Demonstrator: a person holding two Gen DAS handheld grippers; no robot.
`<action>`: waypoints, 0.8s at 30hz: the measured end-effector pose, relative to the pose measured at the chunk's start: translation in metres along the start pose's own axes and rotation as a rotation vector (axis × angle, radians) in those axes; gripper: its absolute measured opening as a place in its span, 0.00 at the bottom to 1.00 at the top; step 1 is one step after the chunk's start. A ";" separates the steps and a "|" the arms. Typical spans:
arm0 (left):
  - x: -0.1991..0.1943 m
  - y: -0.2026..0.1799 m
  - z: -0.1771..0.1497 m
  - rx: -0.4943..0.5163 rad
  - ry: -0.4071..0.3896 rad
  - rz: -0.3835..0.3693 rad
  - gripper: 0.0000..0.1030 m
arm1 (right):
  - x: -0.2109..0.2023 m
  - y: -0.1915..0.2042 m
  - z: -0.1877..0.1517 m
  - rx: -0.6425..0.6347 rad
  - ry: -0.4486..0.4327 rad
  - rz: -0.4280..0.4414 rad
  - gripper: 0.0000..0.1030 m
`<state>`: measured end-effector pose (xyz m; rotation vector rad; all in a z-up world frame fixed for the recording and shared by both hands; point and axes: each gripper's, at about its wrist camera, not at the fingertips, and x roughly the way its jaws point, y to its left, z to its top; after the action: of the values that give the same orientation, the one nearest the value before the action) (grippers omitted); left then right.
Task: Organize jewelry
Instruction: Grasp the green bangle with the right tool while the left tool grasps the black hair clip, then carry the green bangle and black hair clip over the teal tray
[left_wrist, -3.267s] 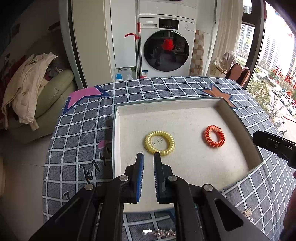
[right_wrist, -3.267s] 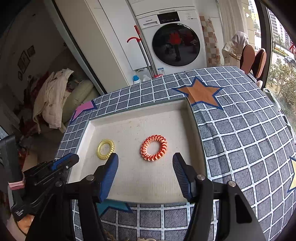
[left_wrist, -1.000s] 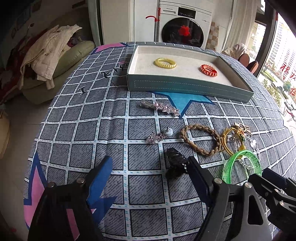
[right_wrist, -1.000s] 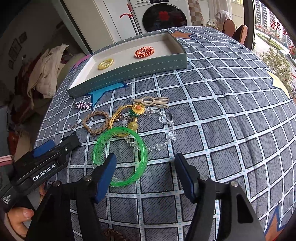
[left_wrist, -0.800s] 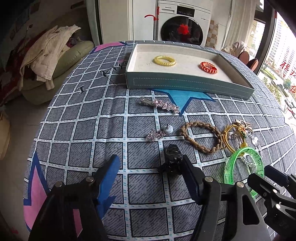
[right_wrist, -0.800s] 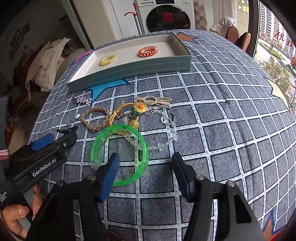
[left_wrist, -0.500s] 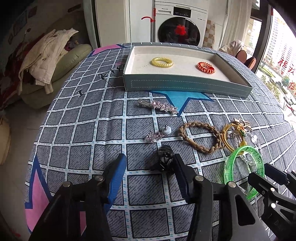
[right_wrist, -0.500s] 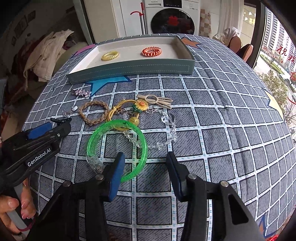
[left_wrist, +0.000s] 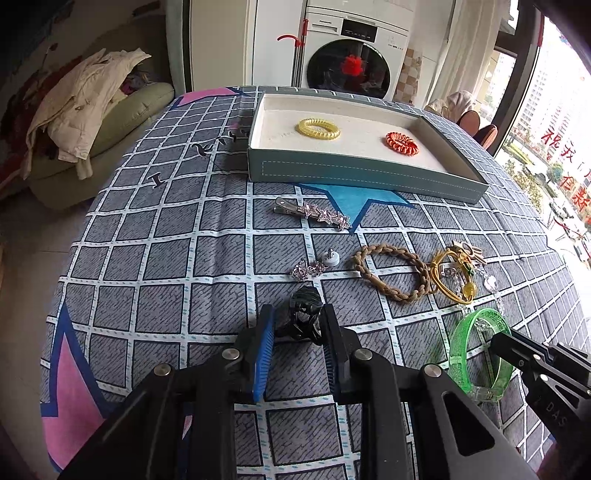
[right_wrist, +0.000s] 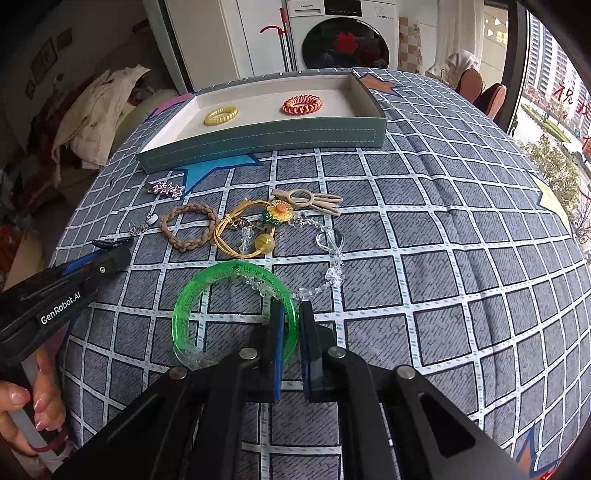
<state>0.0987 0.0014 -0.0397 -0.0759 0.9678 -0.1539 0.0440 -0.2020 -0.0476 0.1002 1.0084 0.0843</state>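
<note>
Both tongs have a catch. The left tongs (left_wrist: 297, 330) are pinched on a black claw clip (left_wrist: 303, 314) near the front of the surface (left_wrist: 166, 258), and the right tongs (right_wrist: 291, 325) are squeezed on the rim of the green bangle (right_wrist: 192, 295), close to the front edge as well. The tray (right_wrist: 266, 138) sits towards the far edge, with a yellow coil tie (right_wrist: 221, 115) and an orange coil tie (right_wrist: 301, 104) already inside.

The bangle worries me most. It is hard, glossy, see-through plastic, gripped only across a thin curved rim, so I'd expect it to swivel or slide out once lifted. A clear bead chain (right_wrist: 325, 258) lies draped over its far side, and lifting could drag that chain along, perhaps tugging the yellow cord loop with its sunflower charm (right_wrist: 279, 212), which lies tangled with it.

The claw clip is lumpy, toothed and sprung; the flat pads seem to hold it by an uneven part, so it might twist or pop loose.

Left behind are a braided tan rope ring (left_wrist: 391, 271), soft and matte, a glittery star hair clip (left_wrist: 314, 214) near the tray's front wall, a small sparkly stud piece (left_wrist: 314, 266), and a pale flat hair clip (right_wrist: 310, 199). The surface wears a quilted checked cloth, rumpled in places, which could snag small pieces.
</note>
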 end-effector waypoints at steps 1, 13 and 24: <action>0.000 0.002 0.000 -0.006 0.003 -0.007 0.43 | 0.000 -0.002 0.000 0.008 0.001 0.005 0.08; -0.013 0.013 0.010 -0.028 -0.011 -0.032 0.43 | -0.021 -0.022 0.009 0.088 -0.023 0.078 0.08; -0.029 0.021 0.068 -0.036 -0.093 -0.089 0.43 | -0.027 -0.023 0.082 0.075 -0.069 0.138 0.08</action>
<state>0.1409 0.0262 0.0194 -0.1575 0.8746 -0.2129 0.0997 -0.2312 0.0153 0.2397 0.9355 0.1676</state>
